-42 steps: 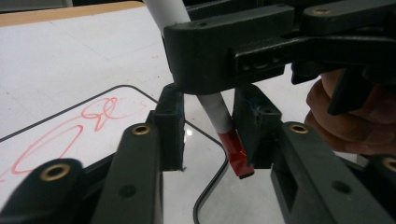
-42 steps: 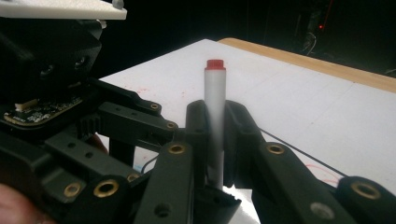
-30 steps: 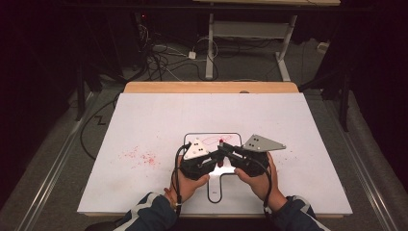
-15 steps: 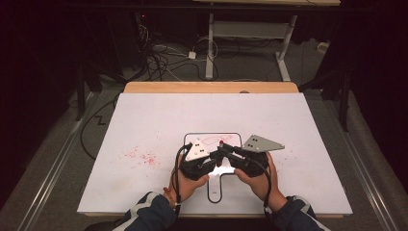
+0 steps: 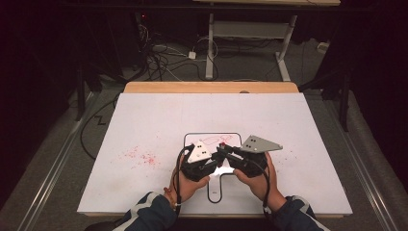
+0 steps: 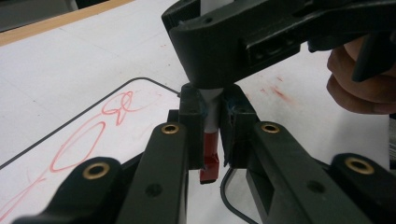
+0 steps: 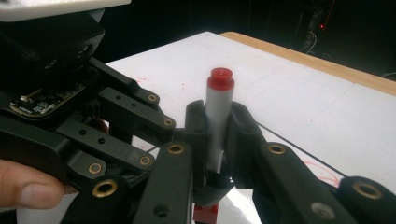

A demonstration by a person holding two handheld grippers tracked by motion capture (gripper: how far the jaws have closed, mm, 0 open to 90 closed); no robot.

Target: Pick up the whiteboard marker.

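Observation:
A marker with a white barrel [image 7: 218, 116], a red butt end [image 7: 220, 78] and a red cap [image 6: 209, 161] stands upright between both grippers. My left gripper [image 6: 210, 116] is shut on the marker where the red cap meets the white barrel. My right gripper [image 7: 219, 128] is shut on the white barrel just above. In the high view the left gripper [image 5: 210, 162] and right gripper [image 5: 231, 157] meet tip to tip over a small whiteboard [image 5: 192, 137] with a black outline. Its surface bears a red scribble [image 5: 223, 139].
The white tabletop [image 5: 144, 120] has red ink specks [image 5: 142, 156] left of the hands. A wooden strip [image 5: 211, 87] runs along its far edge. Cables and desk legs [image 5: 210, 48] lie on the dark floor beyond.

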